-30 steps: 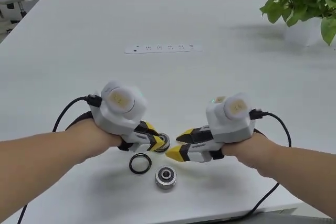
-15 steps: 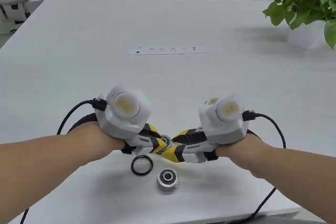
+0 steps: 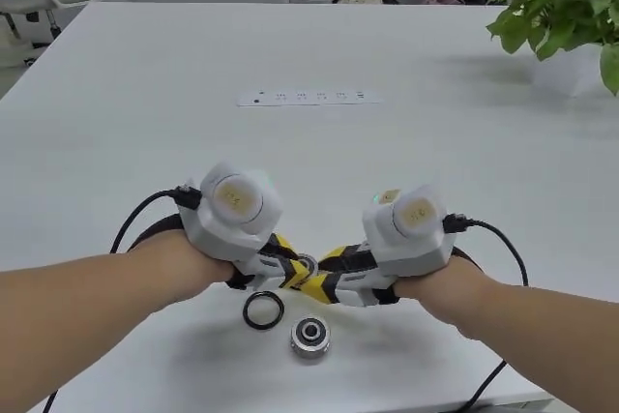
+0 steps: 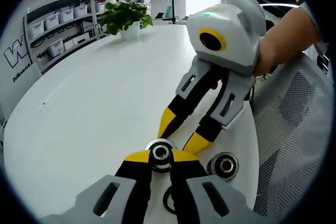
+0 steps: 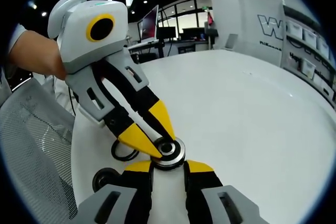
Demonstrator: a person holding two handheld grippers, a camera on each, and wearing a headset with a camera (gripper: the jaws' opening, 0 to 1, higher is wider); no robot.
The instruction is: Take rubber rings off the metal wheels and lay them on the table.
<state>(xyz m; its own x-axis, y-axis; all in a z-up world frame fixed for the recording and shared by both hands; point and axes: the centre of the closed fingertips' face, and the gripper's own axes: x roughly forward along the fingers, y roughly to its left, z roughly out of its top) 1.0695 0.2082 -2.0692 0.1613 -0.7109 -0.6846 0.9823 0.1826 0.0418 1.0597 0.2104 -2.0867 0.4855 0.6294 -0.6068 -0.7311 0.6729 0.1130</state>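
Observation:
A metal wheel with a dark rubber ring around its rim hangs just above the table, and my left gripper is shut on it. In the left gripper view the wheel sits between my yellow tips. My right gripper faces it from the other side, open, its tips flanking the wheel's near edge. A loose black ring lies flat on the table below the left gripper. Beside it lies a bare metal wheel.
A white power strip lies across the middle of the white table. A potted plant stands at the far right. Cables trail from both grippers toward the table's near edge, close to the bare wheel.
The right gripper has moved left until its open tips reach the wheel held by the left gripper. The two grippers now meet tip to tip. The loose ring and bare wheel have not moved.

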